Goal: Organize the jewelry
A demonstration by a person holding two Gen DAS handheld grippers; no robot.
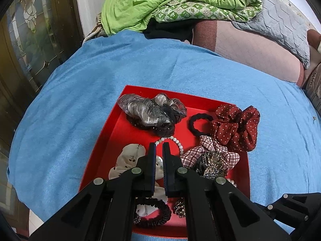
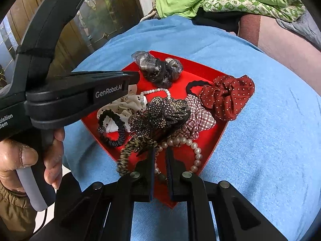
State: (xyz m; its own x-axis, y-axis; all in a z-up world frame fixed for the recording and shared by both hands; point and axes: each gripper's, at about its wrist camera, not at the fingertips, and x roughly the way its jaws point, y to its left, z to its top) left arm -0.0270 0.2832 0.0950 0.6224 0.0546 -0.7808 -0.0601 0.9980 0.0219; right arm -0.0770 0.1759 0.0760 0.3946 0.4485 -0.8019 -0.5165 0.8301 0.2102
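Bedding surface: blue cloth [image 1: 100, 100] spread wide, faintly creased, covering the near part of the bed.
Mattress: pinkish quilted cover [image 1: 250, 46] bare beyond the far right edge of the blue cloth.
Far edge: bright green quilt [image 1: 160, 0] heaped up, patterned green-and-white lining [image 1: 200, 10] showing, dark cloth tucked beneath.
Far right corner: grey quilted pillow [image 1: 280, 26] lying on the mattress.
Left side: dark wooden door [image 1: 30, 40] with leaded, patterned glass panes [image 2: 96, 16], brass-coloured strips between panes.
Wall: pale strip [image 1: 88, 6] just right of the door frame.
Light: even, soft, daylight tint through the glass.
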